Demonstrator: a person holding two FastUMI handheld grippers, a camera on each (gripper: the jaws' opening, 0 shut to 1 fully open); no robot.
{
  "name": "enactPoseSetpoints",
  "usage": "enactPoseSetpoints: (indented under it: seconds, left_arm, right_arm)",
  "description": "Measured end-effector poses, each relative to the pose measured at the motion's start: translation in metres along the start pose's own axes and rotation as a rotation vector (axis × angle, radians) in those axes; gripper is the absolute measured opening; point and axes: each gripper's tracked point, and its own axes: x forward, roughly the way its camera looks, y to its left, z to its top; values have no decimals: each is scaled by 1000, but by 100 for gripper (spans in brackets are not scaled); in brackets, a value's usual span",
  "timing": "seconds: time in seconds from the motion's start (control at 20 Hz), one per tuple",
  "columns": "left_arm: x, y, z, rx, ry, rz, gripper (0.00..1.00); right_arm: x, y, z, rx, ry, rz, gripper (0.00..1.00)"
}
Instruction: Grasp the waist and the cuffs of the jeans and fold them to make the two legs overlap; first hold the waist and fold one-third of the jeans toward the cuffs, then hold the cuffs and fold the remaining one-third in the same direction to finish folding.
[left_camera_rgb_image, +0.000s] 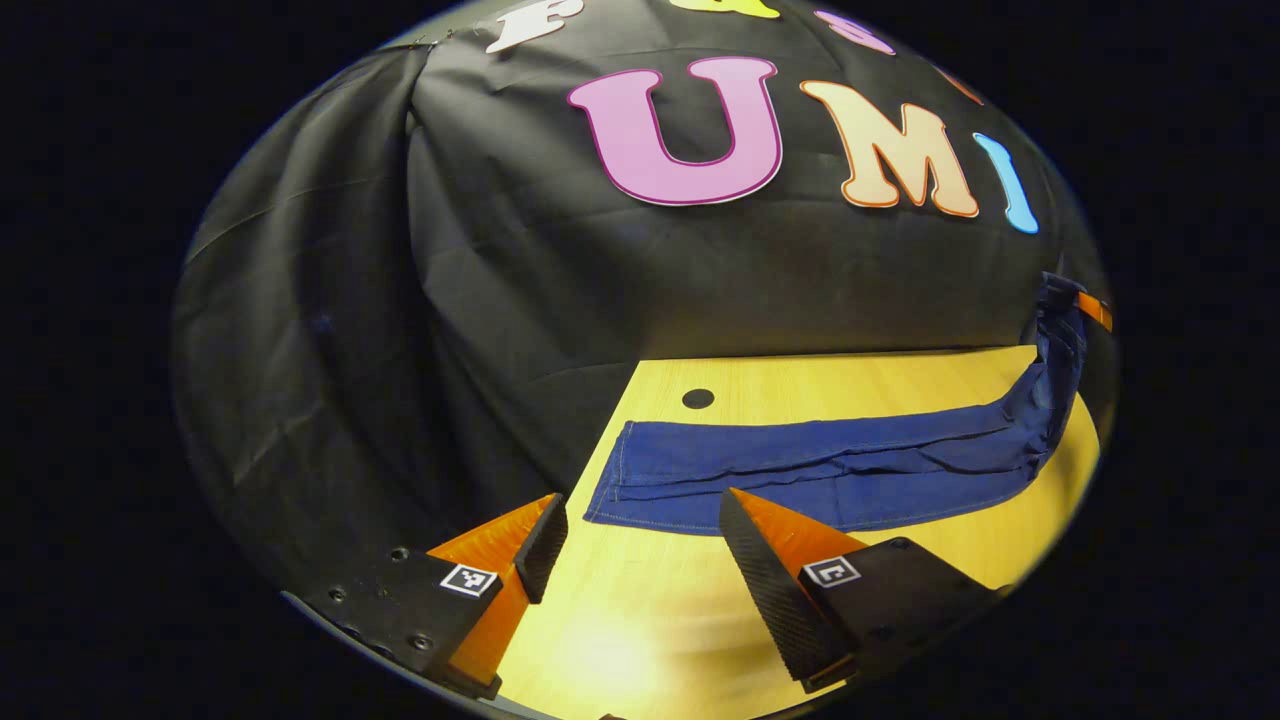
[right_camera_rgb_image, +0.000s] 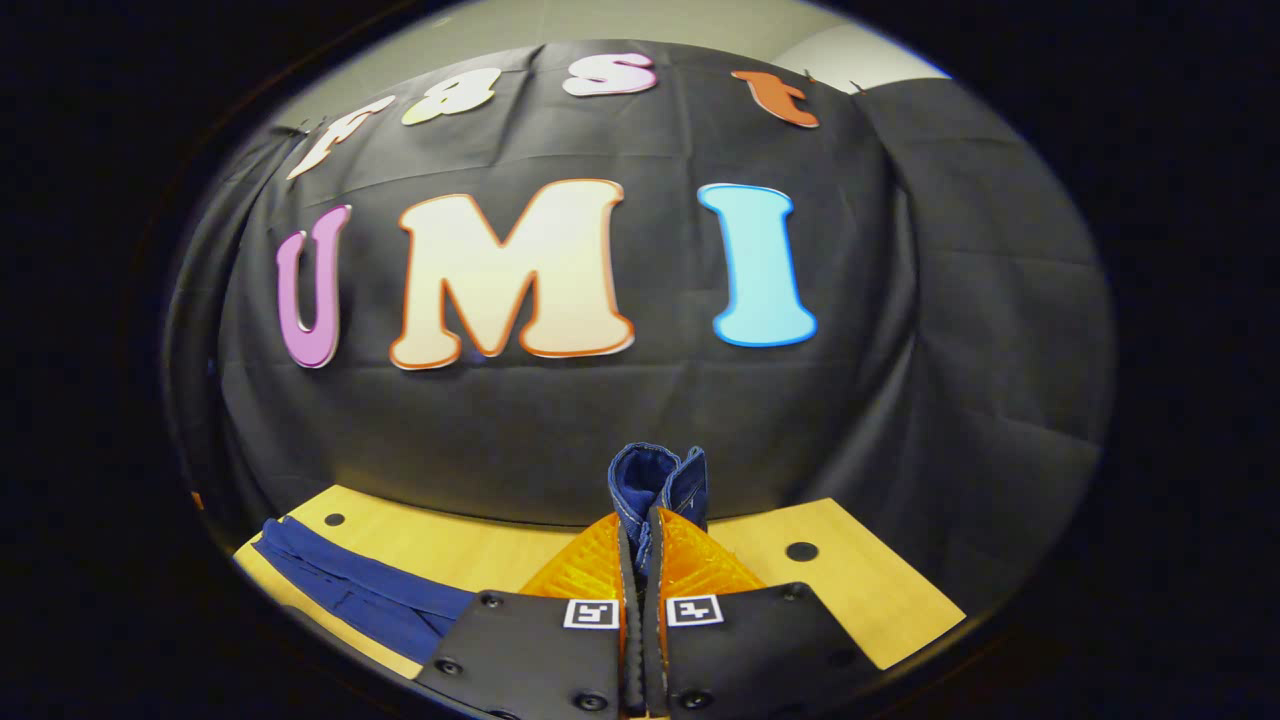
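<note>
A: Left gripper view first: the left gripper hangs low over the wooden table, fingers spread wide, nothing between them.

B: And the jeans?

A: Dark blue, stretched flat along the table's far edge as one long band, legs apparently overlapped. The hem end lies near the far left corner, just beyond the spread fingertips and not touching them. Toward the table's right end the fabric climbs off the surface, lifted up.

B: Lifted by what?

A: By the right gripper, glimpsed at the edge of that view where the cloth peaks. Switch to the right gripper view and it's plain: the right gripper is clamped tight, both fingers pressed on a bunched end of the jeans, which pokes up above the tips. The rest trails down to the table's left side.

B: Any writing to read?

A: Each finger mount carries a small square black-and-white marker, a coded pattern, no words. No readable brand tag on the denim. Dark round holes dot the table near its far corners.
</note>
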Motion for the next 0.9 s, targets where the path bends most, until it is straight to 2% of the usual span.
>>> enactPoseSetpoints:
  seconds: [0.15,0.35,0.5,0.65,0.75,0.85,0.9]
  left_arm:
    - [28,10,4,20,5,-48,95]
    - [62,23,6,61,18,-94,95]
    - [84,27,4,83,28,-125,95]
    - [103,29,-1,96,39,-145,95]
    - [112,28,-7,91,57,-163,95]
    - [124,28,-18,93,81,-178,95]
    - [130,28,-24,91,99,-185,95]
  right_arm:
    - [-19,15,1,-39,-22,48,3]
    - [-16,25,-12,-116,-1,137,3]
    - [-31,39,-31,-153,75,209,3]
    - [-47,36,-43,-231,163,259,3]
    - [-43,38,-54,-295,210,281,3]
    - [-38,38,-70,-336,267,311,5]
    - [-39,41,-83,-345,311,338,12]
